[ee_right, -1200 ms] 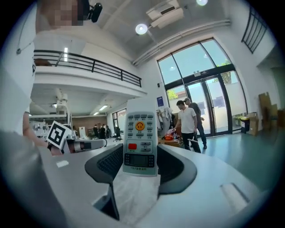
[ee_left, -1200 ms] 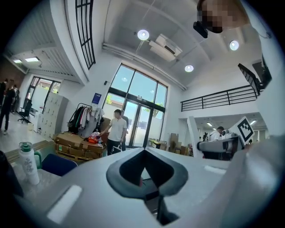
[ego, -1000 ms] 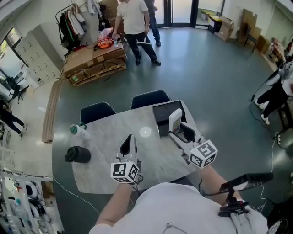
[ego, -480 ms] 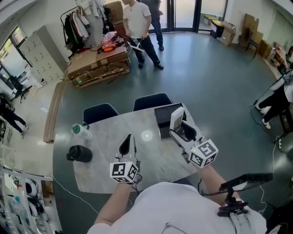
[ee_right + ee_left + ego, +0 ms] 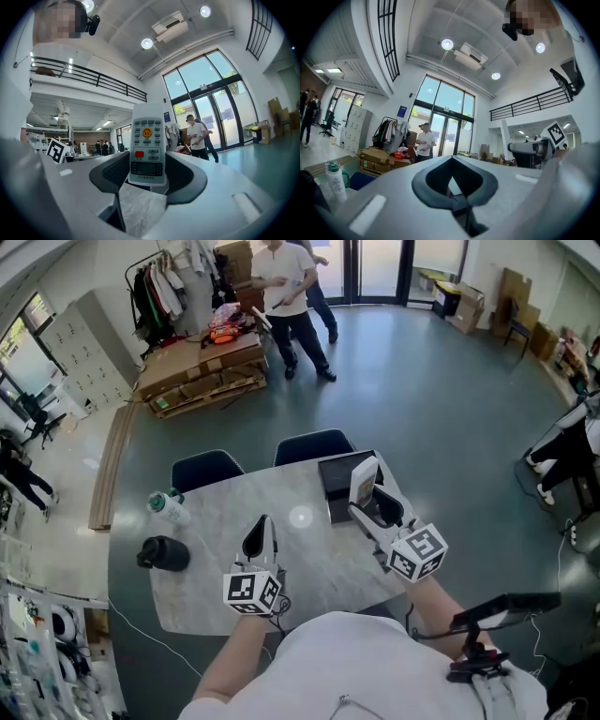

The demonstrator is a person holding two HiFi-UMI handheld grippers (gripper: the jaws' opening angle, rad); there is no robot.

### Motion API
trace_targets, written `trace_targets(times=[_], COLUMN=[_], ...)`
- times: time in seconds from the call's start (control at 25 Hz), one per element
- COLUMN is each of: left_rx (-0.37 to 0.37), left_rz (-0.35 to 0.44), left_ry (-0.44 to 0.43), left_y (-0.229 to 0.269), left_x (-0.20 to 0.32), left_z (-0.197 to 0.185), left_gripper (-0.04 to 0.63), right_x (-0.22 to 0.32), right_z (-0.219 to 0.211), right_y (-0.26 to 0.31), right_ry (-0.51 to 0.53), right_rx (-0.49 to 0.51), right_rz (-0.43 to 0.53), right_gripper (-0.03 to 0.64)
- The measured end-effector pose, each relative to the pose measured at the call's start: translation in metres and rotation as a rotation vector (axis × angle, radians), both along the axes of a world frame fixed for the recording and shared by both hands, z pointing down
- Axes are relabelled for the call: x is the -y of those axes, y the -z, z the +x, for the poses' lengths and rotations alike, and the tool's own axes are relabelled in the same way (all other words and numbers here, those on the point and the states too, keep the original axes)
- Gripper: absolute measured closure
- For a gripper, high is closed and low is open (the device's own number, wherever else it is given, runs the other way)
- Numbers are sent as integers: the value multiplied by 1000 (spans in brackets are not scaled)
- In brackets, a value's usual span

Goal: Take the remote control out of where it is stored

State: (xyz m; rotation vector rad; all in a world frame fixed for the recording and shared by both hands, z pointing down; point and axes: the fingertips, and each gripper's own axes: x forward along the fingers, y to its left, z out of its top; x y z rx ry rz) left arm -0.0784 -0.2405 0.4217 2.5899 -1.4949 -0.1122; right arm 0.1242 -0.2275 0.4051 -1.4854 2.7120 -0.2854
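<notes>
Remote control [image 5: 147,145]: white body, one orange button near the top, one red button lower down, grey keys and a greyish display. Table [image 5: 216,521]: pale grey with marble veining; on it the box [image 5: 335,486] is black, the flask [image 5: 161,555] black, the bottle [image 5: 167,509] clear with a green cap; chairs [image 5: 201,469] dark blue, floor [image 5: 422,399] dull grey-green. Right gripper [image 5: 368,491] and left gripper [image 5: 263,524]: light grey shells with black pads, each marker cube [image 5: 418,553] white with black square patterns.

We see a marble table [image 5: 206,559] bearing a clear bottle [image 5: 165,507] and a black flask [image 5: 161,554] near its left edge. Two dark chairs [image 5: 202,469] stand behind it. Well beyond, a person in white [image 5: 289,277] stands beside stacked cardboard [image 5: 197,367].
</notes>
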Motion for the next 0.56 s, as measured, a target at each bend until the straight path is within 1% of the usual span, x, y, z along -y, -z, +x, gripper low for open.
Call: trace_targets(times=[0.56], left_rx=[-5], left_rz=[-4], left_ry=[6], left_y=[-3], left_x=[-1], left_z=[-4], left_gripper=[594], right_x=[1], right_z=[-1], right_y=[-1], right_ry=[-2], right_rx=[-17], right_rz=[-6], right_gripper=[353])
